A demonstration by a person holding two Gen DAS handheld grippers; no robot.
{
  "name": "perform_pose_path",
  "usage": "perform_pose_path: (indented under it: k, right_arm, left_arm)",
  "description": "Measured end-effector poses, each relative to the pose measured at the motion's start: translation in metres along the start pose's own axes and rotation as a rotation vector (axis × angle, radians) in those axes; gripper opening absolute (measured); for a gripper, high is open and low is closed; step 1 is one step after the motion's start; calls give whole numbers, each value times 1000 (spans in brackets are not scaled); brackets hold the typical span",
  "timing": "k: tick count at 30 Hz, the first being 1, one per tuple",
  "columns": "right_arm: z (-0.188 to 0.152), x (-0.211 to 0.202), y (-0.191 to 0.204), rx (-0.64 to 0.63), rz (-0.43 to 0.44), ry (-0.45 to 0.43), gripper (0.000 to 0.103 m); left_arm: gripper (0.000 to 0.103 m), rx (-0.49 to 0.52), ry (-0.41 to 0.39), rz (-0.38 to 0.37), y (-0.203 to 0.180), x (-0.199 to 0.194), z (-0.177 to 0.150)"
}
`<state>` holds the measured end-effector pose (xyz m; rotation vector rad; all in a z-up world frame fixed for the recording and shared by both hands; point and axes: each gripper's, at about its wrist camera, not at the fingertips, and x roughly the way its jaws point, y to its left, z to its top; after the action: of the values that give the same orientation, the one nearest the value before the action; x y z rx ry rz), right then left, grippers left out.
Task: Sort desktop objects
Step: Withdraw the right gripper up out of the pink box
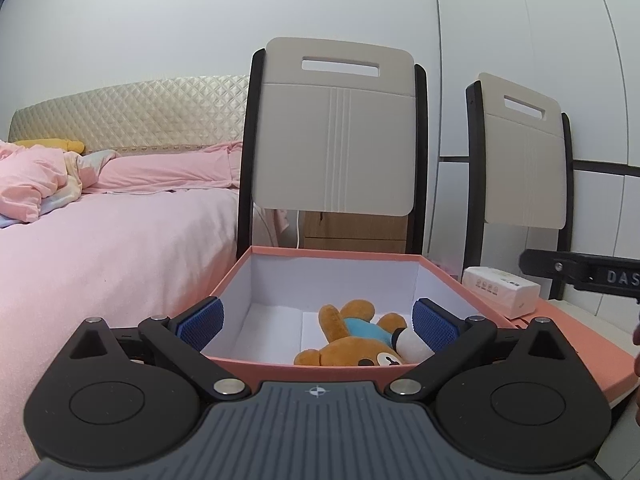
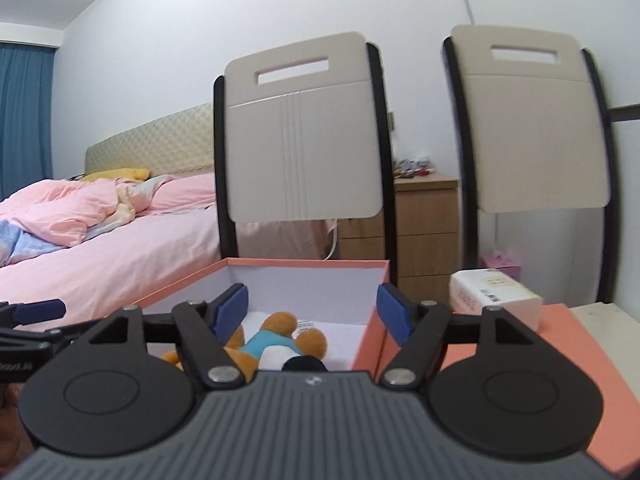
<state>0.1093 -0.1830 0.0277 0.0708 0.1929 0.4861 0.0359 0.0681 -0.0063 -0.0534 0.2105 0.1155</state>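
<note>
The box (image 1: 440,268), salmon outside and white inside, is seen in the lower centre of both views with its top open. The bear (image 1: 352,340), a brown plush in a blue shirt, is laid on its side on the box floor, and a black-and-white object (image 2: 294,358) is lodged against it. The left gripper (image 1: 318,322) is held at the near rim with its jaws spread apart and nothing between the pads. The right gripper (image 2: 312,312) is likewise held with its jaws parted and empty above the box. A tissue pack (image 1: 502,290) is placed right of the box. Two chairs (image 1: 336,128) are positioned behind, and a bed (image 1: 100,248) is located at left.
</note>
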Motion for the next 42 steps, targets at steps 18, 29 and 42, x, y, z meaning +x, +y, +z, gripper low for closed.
perform_pose_path:
  k: [18, 29, 42]
  right_arm:
    - [-21, -26, 3, -38, -106, -23, 103]
    - [-21, -31, -5, -28, -159, -18, 103]
    - [-22, -26, -8, -7, -175, -13, 103]
  left_arm:
    - [102, 9, -26, -5, 1, -3, 1]
    - [102, 20, -28, -18, 3, -4, 3]
    - [102, 21, -35, -22, 3, -4, 3]
